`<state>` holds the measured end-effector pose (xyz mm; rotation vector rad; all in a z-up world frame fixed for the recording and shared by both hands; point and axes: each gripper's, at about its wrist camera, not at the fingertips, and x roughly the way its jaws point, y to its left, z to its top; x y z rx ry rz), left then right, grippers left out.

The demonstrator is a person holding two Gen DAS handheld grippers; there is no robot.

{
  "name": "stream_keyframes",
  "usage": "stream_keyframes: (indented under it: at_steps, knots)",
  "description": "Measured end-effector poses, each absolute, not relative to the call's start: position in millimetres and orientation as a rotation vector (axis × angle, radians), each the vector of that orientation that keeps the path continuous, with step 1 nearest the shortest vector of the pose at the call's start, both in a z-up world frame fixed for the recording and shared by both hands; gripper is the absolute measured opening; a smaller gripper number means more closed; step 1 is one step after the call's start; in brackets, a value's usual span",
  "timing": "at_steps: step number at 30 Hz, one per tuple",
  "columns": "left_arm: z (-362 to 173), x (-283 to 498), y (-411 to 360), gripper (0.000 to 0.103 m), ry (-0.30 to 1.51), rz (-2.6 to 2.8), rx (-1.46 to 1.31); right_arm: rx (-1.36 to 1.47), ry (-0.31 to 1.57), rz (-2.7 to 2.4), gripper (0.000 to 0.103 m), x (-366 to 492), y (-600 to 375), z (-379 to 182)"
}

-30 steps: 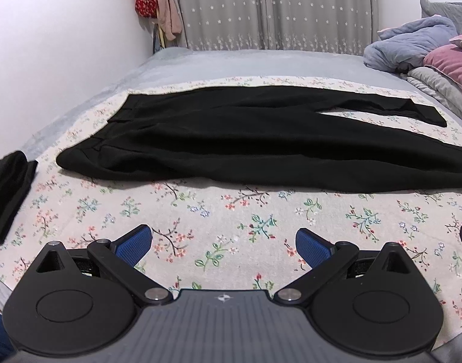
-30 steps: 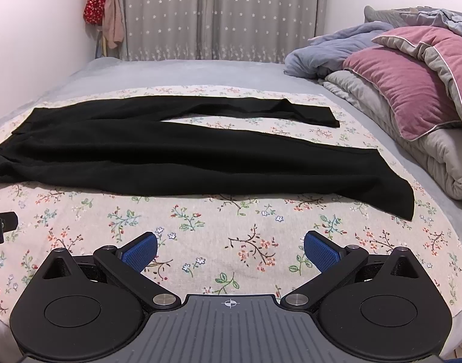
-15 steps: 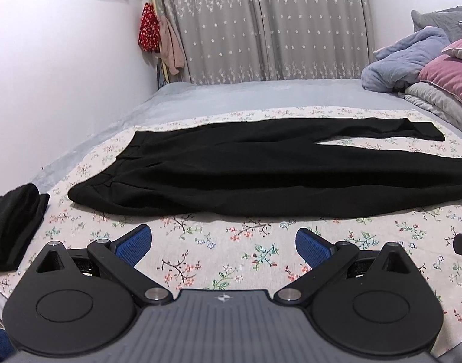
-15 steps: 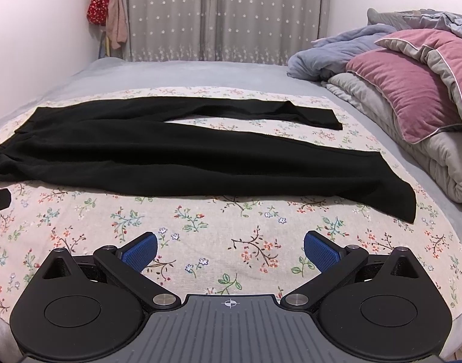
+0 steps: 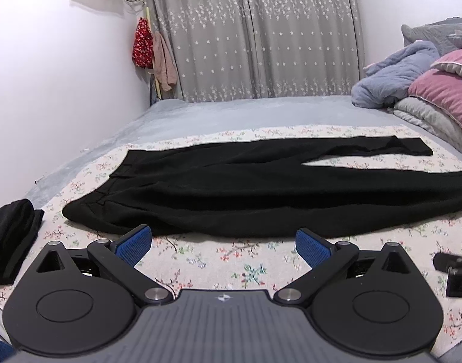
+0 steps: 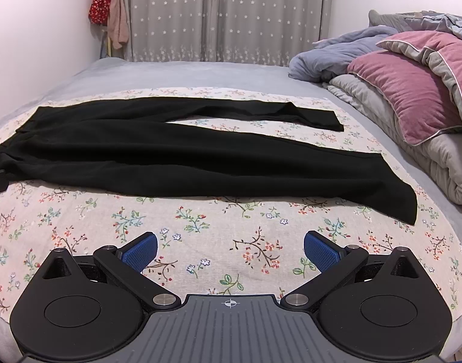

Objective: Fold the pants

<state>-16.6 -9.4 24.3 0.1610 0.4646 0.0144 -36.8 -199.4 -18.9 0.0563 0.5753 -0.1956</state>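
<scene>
Bed [image 6: 182, 72] in grey, overlaid with a floral sheet [image 6: 200, 217]. Black pants [image 6: 176, 163] spread flat across that sheet, waistband left, legs parted toward the right. Left of the pants, a folded dark garment [image 5: 10, 236], possibly more trousers. Right of the pants, piled bedding [image 6: 412, 96].

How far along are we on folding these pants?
Done: the black pants lie spread flat on the floral sheet, legs apart. In hand: nothing; left gripper and right gripper are both open, short of the fabric. Left: every fold.
</scene>
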Motion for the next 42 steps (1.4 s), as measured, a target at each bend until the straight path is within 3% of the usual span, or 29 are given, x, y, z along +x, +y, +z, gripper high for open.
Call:
stream_keyframes:
  at_steps: [10,15,21,29,34,36,39,42]
  knots:
    - [34.1,-13.5,-6.9,0.103,0.388,0.059,0.190,0.041,0.553,-0.190,0.103,-32.6,-198.5,-14.4]
    - [38.0,12.2,10.9,0.103,0.459,0.029,0.129,0.025,0.541,-0.202,0.103,-19.8,-209.8,-5.6]
    - [40.9,88.4,96.9,0.103,0.662,0.050,-0.140,0.105,0.530,-0.316,0.103,-7.1,-281.2,9.6]
    - [15.5,171.9,250.6,0.103,0.822,0.249,-0.542,0.672,0.591,-0.620,0.099,-24.5,-450.3,-30.0]
    - [-17.2,181.6,298.6,0.103,0.812,0.302,-0.747,0.918,0.630,-0.551,0.068,-18.4,-475.3,-58.8]
    - [-27.1,183.7,301.2,0.103,0.815,0.288,-0.793,0.873,0.646,-0.576,0.060,-5.5,-478.4,-60.1]
    - [-29.2,193.5,300.7,0.101,0.812,0.261,-0.802,0.717,0.714,-0.631,0.034,19.5,-476.0,-63.4]
    - [-25.6,204.2,293.2,0.096,0.769,0.225,-0.759,0.618,0.716,-0.624,0.022,35.7,-468.2,-60.4]
